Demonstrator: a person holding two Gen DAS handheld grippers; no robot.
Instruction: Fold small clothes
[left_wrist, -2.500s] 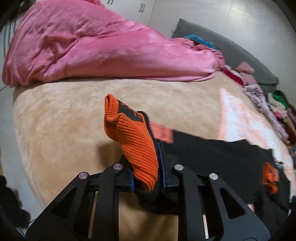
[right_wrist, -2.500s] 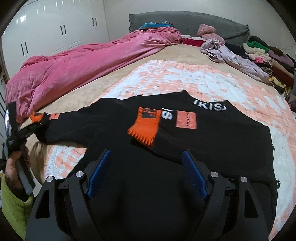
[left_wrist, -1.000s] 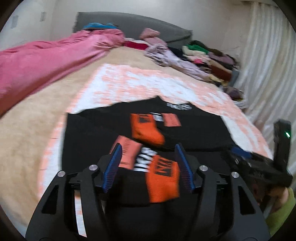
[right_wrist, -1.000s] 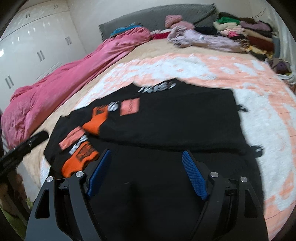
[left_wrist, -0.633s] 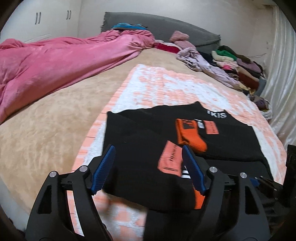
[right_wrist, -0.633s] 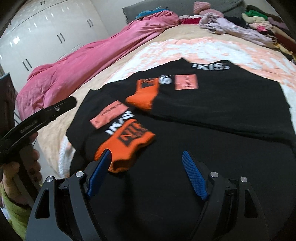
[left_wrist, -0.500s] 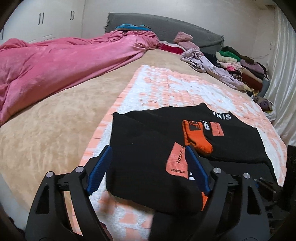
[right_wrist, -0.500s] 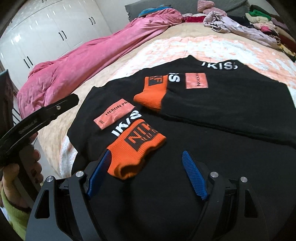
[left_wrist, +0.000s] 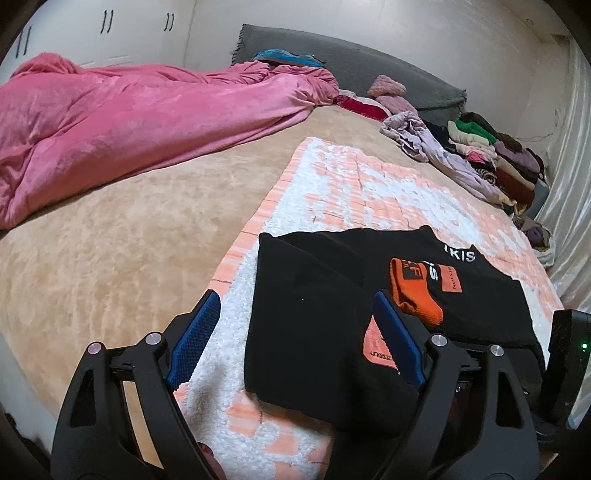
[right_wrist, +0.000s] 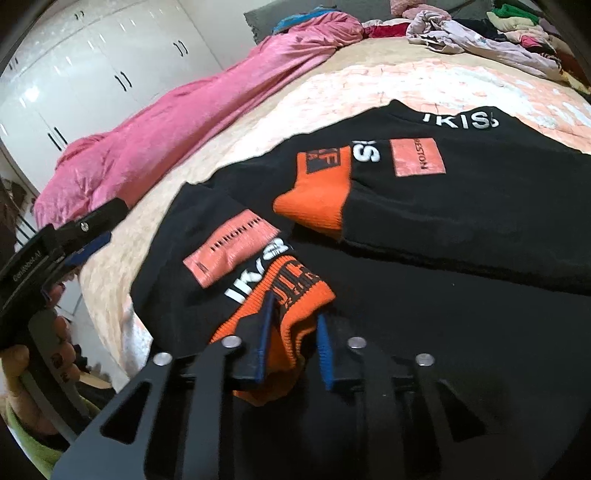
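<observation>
A black sweater (left_wrist: 314, 332) with orange cuffs lies on a white and peach mat (left_wrist: 351, 192) on the bed, both sleeves folded across its body. My right gripper (right_wrist: 293, 325) is shut on the near orange cuff (right_wrist: 280, 295). The far orange cuff (right_wrist: 317, 192) rests on the sweater's chest (right_wrist: 461, 192); it also shows in the left wrist view (left_wrist: 413, 291). My left gripper (left_wrist: 295, 328) is open and empty, hovering over the sweater's left edge. It shows at the left of the right wrist view (right_wrist: 74, 240).
A pink duvet (left_wrist: 129, 122) lies along the bed's left side. A row of piled clothes (left_wrist: 480, 155) runs along the far right by a grey headboard (left_wrist: 351, 70). White wardrobes (right_wrist: 92, 74) stand to the left. Beige bedding (left_wrist: 110, 258) lies left of the mat.
My left gripper let go of the left sleeve after laying it across the sweater, then drew back. My right gripper moved down to the near orange cuff and shut on it.
</observation>
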